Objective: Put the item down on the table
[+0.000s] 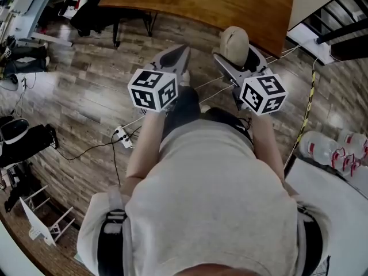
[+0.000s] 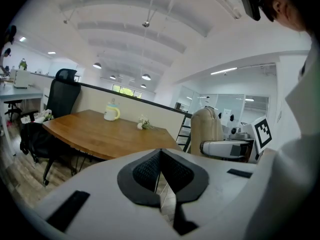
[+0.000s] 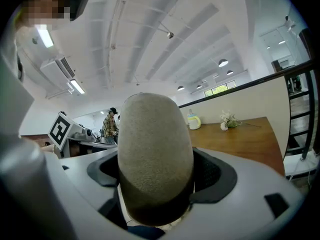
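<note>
A beige, rounded, rough-textured item (image 1: 234,43) (image 3: 154,154) stands up between the jaws of my right gripper (image 1: 233,59) (image 3: 155,184), which is shut on it. It also shows in the left gripper view as the beige item (image 2: 206,126), held up beside the table. The wooden table (image 1: 201,3) (image 2: 105,134) (image 3: 240,139) lies just ahead of both grippers. My left gripper (image 1: 179,56) (image 2: 160,171) is shut, its dark pads pressed together with nothing between them. Both are held in front of the person's body, above the floor.
A yellow mug (image 2: 111,112) and a small flower bunch (image 2: 144,124) sit on the table's far side. A black office chair (image 2: 60,96) stands at the table's left end. Cables and a power strip (image 1: 122,137) lie on the wooden floor. Water bottles (image 1: 328,148) sit at the right.
</note>
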`<action>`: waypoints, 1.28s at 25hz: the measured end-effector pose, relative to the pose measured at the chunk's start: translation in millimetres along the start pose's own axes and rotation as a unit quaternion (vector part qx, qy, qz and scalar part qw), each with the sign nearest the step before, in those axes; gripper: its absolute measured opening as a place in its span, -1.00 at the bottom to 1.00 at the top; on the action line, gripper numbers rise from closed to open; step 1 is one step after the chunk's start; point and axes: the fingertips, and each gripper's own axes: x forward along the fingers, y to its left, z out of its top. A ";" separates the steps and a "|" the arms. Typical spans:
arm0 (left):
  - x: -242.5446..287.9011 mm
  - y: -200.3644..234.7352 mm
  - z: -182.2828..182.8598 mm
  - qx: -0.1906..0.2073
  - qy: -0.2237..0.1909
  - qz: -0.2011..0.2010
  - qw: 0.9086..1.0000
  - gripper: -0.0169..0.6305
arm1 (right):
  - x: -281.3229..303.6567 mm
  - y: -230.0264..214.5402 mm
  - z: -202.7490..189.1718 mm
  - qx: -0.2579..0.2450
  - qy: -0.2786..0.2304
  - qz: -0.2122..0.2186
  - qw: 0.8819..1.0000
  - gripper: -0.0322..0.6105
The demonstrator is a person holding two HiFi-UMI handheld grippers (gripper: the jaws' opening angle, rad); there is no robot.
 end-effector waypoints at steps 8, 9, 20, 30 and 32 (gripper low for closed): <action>50.5 40.2 27.5 0.003 0.003 -0.030 1.000 -0.91 | 52.6 -25.8 18.5 -0.005 -0.006 -0.015 1.000 0.37; 59.0 47.5 32.8 0.004 0.003 -0.034 0.999 -0.91 | 62.0 -30.5 21.1 -0.004 -0.007 -0.017 1.000 0.37; 139.9 140.7 110.1 0.014 -0.004 -0.080 0.997 -0.91 | 184.6 -72.0 74.1 -0.020 -0.005 -0.040 0.999 0.37; 198.4 200.9 159.3 0.032 0.006 -0.134 0.990 -0.91 | 273.2 -102.4 109.3 -0.024 -0.012 -0.075 0.997 0.37; 206.2 206.7 164.8 0.036 0.010 -0.142 0.989 -0.91 | 284.4 -109.6 112.5 -0.020 -0.012 -0.082 0.996 0.37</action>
